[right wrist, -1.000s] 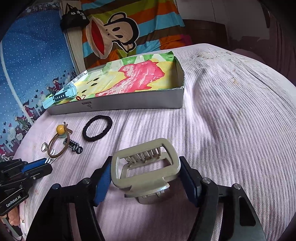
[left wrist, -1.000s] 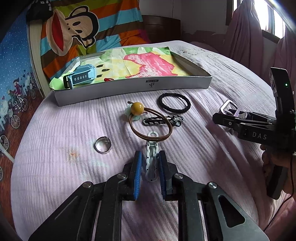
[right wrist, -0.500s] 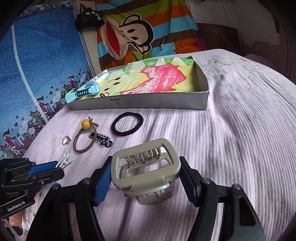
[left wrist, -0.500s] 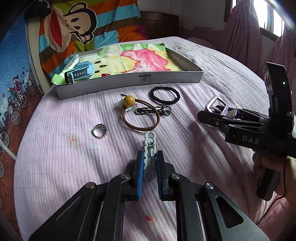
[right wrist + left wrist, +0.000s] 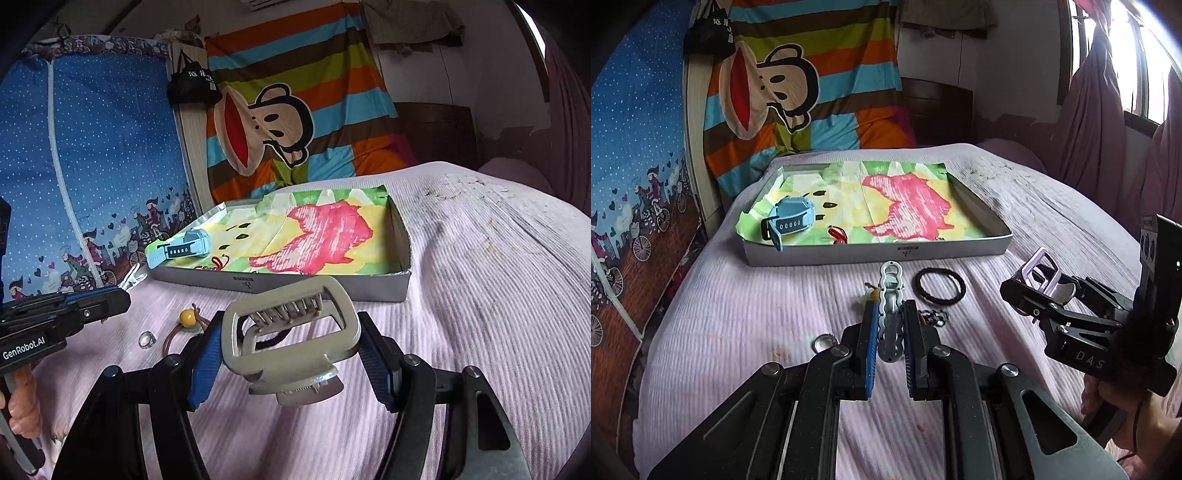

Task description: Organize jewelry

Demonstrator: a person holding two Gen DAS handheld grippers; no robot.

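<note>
Bed: lilac cover. Tray at 12, watch inside. Right tool clamps beige claw clip. Left tool clamps wavy grey clip, both off bed. Black hair tie at 1, ring at 9.

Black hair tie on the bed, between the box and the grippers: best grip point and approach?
The black hair tie lies flat as an open loop on the bedspread, apart from the box. Probably come from above, one finger inside the loop and one outside, and pinch the near arc of the band. No rigid part to grab; both grippers are occupied now.
</note>
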